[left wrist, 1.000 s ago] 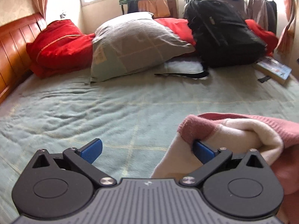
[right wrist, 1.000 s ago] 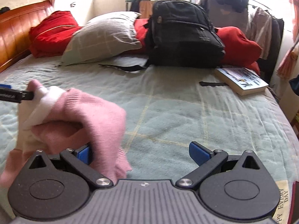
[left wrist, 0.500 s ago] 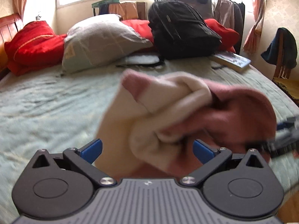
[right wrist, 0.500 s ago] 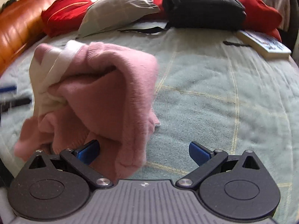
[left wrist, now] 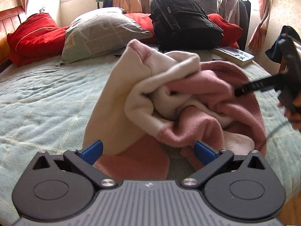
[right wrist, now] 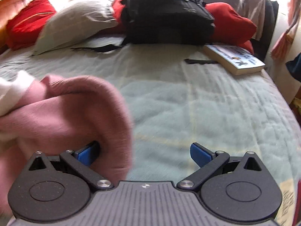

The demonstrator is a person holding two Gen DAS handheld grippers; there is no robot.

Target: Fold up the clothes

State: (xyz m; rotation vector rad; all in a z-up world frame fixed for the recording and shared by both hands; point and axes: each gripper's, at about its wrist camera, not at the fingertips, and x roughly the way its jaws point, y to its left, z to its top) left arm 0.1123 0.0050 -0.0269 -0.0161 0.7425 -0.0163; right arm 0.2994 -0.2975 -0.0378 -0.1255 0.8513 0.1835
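Item: pink-and-cream sweater [left wrist: 190, 101], bunched, raised above green quilted bedspread [left wrist: 43, 101], ahead of both claws.
Left gripper [left wrist: 148, 148]: fingers spread wide, gripping nothing; sweater hung just beyond.
Right gripper [right wrist: 143, 153]: fingers spread; pink knit draped against left finger, not pinched.
Step, judged: opening stage, garment not yet laid flat.
Next move called for: spreading sweater flat, finding shoulders or hem.
Writing: paperback book [right wrist: 235, 59] cover lettering blurred, unreadable; black backpack [left wrist: 184, 22] badge illegible.
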